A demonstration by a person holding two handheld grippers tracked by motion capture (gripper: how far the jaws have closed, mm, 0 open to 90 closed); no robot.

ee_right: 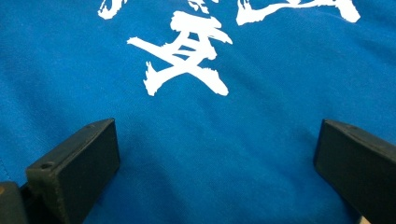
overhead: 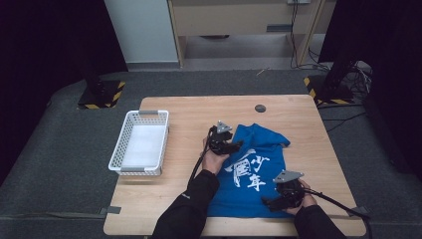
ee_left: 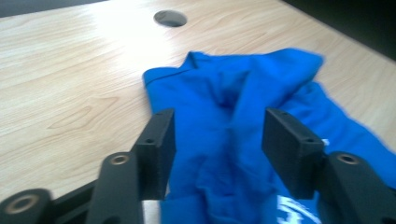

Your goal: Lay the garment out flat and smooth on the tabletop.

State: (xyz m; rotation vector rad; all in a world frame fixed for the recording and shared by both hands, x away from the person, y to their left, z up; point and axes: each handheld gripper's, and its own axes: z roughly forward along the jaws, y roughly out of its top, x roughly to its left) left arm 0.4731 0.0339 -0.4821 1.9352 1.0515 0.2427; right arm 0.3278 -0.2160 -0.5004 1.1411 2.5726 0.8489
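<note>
A white basket [overhead: 139, 143] stands left on the table [overhead: 169, 107]. Folding looks under way: the left tongs [overhead: 238, 145], jaws apart, straddle the blue T-shirt [overhead: 249, 177] at its bunched top; the right tongs [overhead: 266, 201] gape above its hem. Next, closing on cloth.

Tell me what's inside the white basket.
The white basket on the table looks empty, showing a pale bottom. Its near wall hides a strip of the floor just behind it, so something flat there can't be ruled out.
</note>
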